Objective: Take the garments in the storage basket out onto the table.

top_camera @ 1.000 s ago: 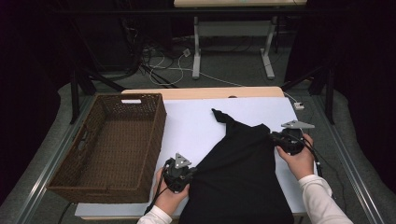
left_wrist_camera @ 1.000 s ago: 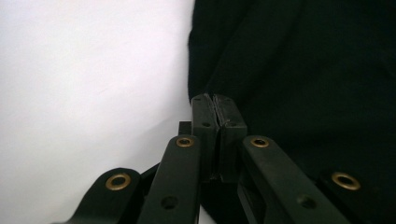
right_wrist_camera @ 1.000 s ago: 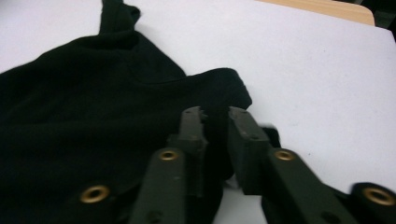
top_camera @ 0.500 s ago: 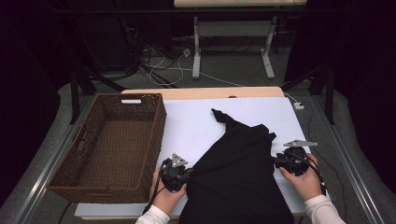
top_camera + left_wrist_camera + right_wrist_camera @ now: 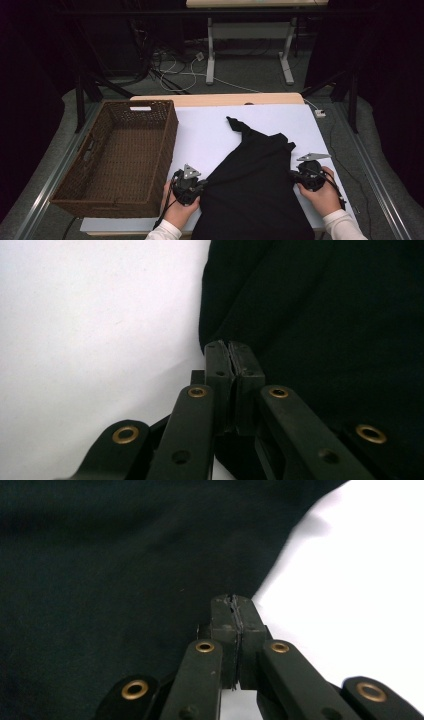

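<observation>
Black cloth (image 5: 255,185) lies flat on the white table (image 5: 210,135), near edge hanging off the front, right of the wicker basket (image 5: 117,155). Left tongs (image 5: 194,186) clamped on the cloth's left edge. Right tongs (image 5: 298,176) just closed, jaws together at its right edge; can't tell if fabric is pinched.

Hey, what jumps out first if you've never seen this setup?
A black garment sprawls over the white table, running off its near edge. A gripper sits at each side edge of it, left gripper and right gripper, both with jaws shut. A brown wicker basket stands empty at the left.
</observation>
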`<state>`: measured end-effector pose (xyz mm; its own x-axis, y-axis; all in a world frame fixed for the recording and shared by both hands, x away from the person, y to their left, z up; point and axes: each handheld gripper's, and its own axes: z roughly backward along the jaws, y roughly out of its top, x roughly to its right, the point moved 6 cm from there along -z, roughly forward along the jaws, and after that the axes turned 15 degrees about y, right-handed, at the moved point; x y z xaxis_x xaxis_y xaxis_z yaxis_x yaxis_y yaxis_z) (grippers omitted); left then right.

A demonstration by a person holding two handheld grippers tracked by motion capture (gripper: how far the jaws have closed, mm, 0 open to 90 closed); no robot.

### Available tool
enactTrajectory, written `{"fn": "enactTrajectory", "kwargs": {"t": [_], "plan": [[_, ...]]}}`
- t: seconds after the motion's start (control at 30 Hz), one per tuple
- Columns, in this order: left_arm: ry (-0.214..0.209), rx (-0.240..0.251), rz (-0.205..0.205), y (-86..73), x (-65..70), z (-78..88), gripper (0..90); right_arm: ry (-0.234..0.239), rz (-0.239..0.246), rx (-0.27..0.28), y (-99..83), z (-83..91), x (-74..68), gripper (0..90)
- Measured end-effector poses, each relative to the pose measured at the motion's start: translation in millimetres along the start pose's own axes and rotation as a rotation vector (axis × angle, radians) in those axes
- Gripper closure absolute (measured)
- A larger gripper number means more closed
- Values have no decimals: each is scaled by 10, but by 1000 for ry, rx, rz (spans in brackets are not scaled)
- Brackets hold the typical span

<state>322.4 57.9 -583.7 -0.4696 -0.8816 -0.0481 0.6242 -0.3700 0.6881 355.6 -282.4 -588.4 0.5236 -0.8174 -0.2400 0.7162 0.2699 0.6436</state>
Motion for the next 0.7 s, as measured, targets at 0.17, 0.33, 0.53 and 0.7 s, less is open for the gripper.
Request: {"fn": "enactTrajectory", "kwargs": {"t": [0.17,0.33,0.53,0.7], "plan": [[-35,38,-5,75,122,32,881,-55,1,40,77,205,125,893],[-65,64,-26,152,293,48,879,-100,-10,41,66,338,218,893],[-131,81,-44,227,514,61,879,-136,-31,7,-9,371,312,892],[-198,47,-104,168,844,-6,878,-117,-62,-14,-57,330,341,891]]}}
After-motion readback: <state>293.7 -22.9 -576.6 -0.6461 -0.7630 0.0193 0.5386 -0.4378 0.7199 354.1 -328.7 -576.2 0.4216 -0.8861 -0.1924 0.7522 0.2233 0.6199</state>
